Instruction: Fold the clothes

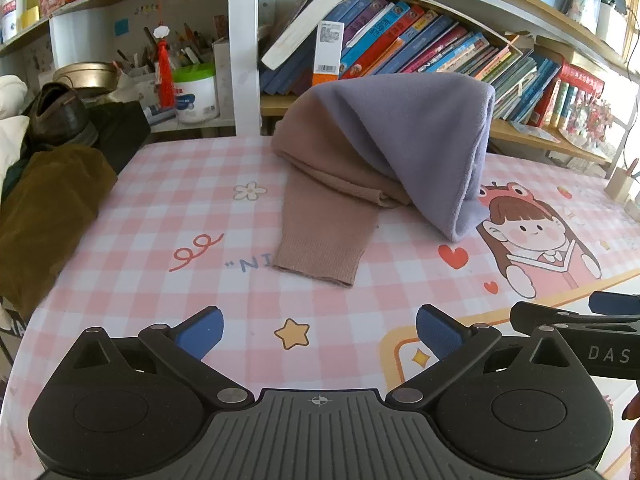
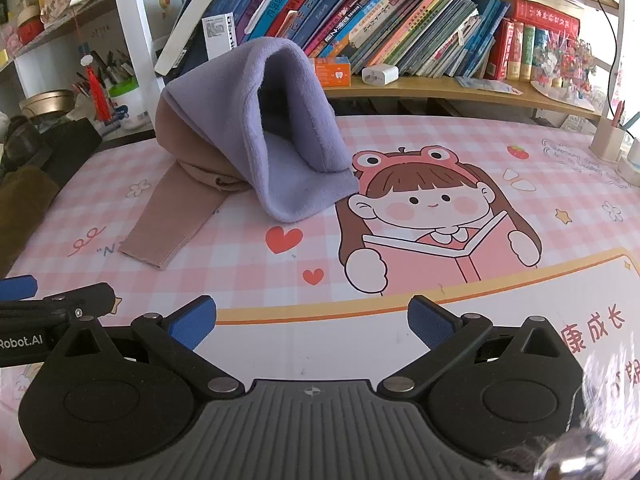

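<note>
A garment with a brown knit outside (image 1: pixel 320 236) and a lilac fleece lining (image 1: pixel 420 140) lies in a raised heap at the back of the pink checked table mat (image 1: pixel 160 220). One brown sleeve with a ribbed cuff stretches toward me. In the right wrist view the lilac part (image 2: pixel 288 128) stands folded over like a hood and the brown sleeve (image 2: pixel 168 216) runs left of it. My left gripper (image 1: pixel 320 332) is open and empty, near the table's front. My right gripper (image 2: pixel 312 322) is open and empty, beside it; its finger shows in the left wrist view (image 1: pixel 576 320).
Bookshelves full of books (image 1: pixel 420 48) rise behind the table. A dark olive-brown cloth (image 1: pixel 44 216), a brown shoe (image 1: pixel 56 112) and a black item lie at the left edge. A pen holder (image 2: pixel 608 140) stands at the far right.
</note>
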### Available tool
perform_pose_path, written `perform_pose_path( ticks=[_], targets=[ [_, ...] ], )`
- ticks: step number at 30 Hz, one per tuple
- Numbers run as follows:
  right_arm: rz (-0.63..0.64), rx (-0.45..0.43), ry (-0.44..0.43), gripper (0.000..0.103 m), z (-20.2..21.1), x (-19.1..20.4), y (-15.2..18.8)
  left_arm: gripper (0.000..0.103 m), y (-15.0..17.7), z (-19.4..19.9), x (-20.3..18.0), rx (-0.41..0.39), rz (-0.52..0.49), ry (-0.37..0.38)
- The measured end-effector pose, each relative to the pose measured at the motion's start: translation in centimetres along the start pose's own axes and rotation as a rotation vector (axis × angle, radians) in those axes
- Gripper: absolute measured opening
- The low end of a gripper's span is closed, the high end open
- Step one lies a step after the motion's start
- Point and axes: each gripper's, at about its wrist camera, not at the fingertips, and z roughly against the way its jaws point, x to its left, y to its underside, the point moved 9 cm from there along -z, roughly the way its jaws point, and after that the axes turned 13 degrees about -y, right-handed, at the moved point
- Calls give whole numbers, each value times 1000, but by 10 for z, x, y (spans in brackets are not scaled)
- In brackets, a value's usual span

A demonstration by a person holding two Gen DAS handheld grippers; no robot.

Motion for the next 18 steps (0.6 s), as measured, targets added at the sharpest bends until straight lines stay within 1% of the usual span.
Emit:
perform_pose_path(
  ticks=[8,18],
  targets=[
    [0,0,0,103,-1,0,0,103,2,-4,2,2,0,12],
    [-4,2,-2,103,-1,-1,0,103,2,-5,1,1,-1,1]
  ],
)
